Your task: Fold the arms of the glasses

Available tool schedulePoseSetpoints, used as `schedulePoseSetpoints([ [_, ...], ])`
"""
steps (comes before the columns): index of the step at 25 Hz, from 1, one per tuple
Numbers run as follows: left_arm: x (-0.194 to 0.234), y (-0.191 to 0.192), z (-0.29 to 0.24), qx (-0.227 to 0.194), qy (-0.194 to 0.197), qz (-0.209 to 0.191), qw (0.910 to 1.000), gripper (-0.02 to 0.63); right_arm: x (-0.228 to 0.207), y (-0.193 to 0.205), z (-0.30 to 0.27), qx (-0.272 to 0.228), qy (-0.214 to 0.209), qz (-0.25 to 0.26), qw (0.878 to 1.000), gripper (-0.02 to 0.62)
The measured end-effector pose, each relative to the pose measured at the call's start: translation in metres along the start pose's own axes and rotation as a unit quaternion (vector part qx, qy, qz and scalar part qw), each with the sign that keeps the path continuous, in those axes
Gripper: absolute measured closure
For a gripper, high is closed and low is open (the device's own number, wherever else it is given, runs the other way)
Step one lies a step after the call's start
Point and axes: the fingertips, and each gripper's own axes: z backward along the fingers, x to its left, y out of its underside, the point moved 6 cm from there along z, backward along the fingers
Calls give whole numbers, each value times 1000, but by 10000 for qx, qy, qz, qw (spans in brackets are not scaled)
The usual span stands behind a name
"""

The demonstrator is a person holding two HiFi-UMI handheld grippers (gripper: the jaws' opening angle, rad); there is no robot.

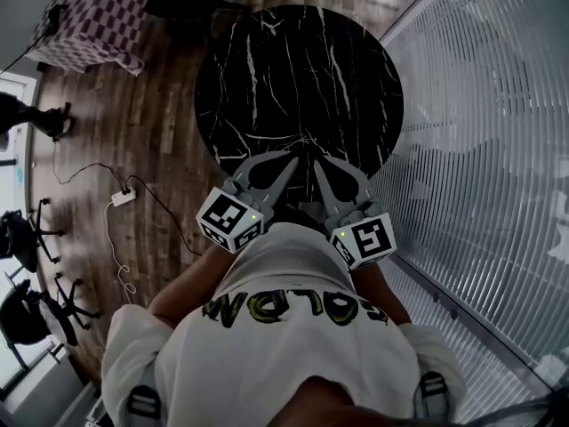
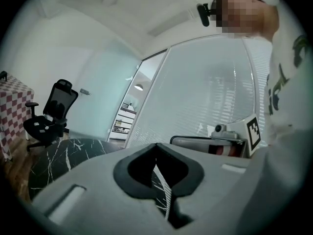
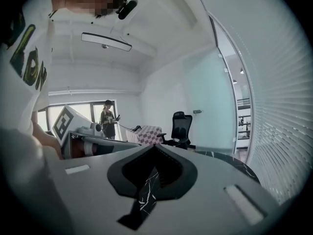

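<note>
No glasses show in any view. Both grippers are held up close to the person's chest, over the near edge of the round black marble table [image 1: 302, 78]. My left gripper [image 1: 293, 160] has its jaws closed tip to tip with nothing between them, as the left gripper view [image 2: 156, 145] also shows. My right gripper [image 1: 317, 163] stands beside it, likewise shut and empty [image 3: 155, 147]. The two point forward, almost level, with their tips near each other. The part of the table right under the grippers is hidden.
A glass wall with blinds [image 1: 480, 149] runs along the right. A checkered cloth table [image 1: 89, 20] stands at the far left. Office chairs [image 1: 27, 238] and a power strip with cable [image 1: 123, 197] are on the wooden floor. A person [image 3: 107, 116] stands far back.
</note>
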Motion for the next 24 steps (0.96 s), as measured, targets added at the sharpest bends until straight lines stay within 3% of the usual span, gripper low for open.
schedulePoseSetpoints([
  [24, 5, 7, -6, 114, -77, 68, 9999, 604, -9, 5, -2, 75, 14, -46, 10000, 594],
])
